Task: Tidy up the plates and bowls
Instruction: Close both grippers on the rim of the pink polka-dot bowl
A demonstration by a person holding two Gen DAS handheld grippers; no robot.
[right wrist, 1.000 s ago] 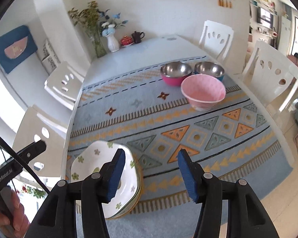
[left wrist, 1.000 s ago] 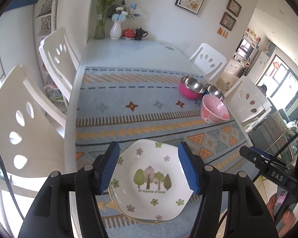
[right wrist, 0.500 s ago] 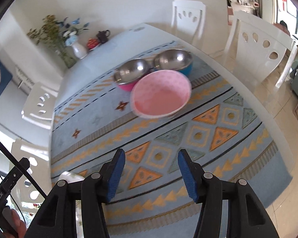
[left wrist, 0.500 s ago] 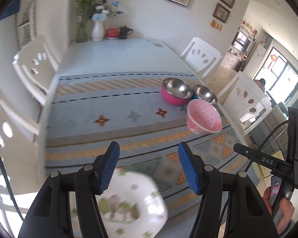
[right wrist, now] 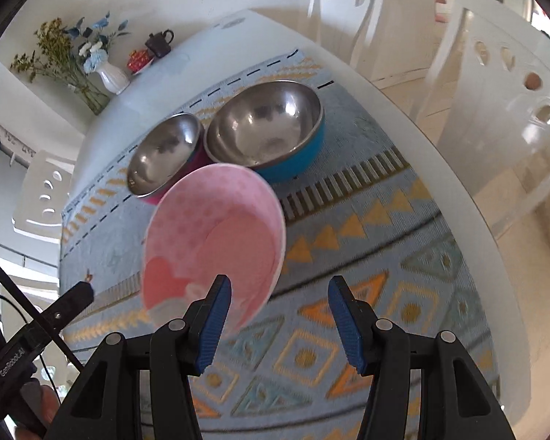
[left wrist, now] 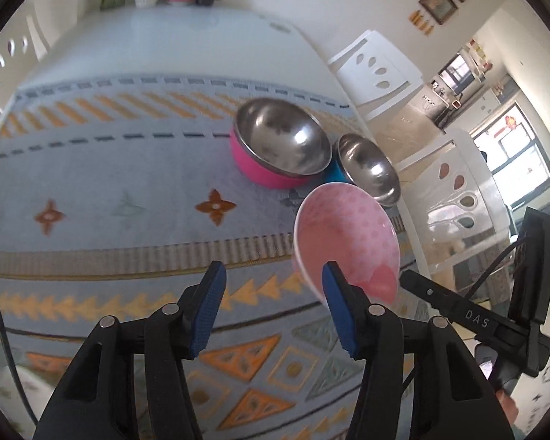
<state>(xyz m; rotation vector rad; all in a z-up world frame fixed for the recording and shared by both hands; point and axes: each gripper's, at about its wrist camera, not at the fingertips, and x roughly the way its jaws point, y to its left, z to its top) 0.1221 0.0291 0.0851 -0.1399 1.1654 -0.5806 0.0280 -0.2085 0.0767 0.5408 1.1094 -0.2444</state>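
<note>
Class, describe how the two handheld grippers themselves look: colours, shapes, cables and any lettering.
Both the left gripper and the right gripper have glossy black angular bodies with silver rivets and ribbed blue jaws. Thin black cables trail from each. One body reads "DAS", the other "GenRobot.AI".

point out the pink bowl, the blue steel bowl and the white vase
pink bowl (right wrist: 216,234), right wrist view, on its inner wall
blue steel bowl (right wrist: 264,124), right wrist view, on its shiny inside
white vase (right wrist: 112,75), right wrist view, on its body

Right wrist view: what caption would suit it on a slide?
Open right gripper nears a pink bowl beside two steel bowls on a patterned cloth.
</note>
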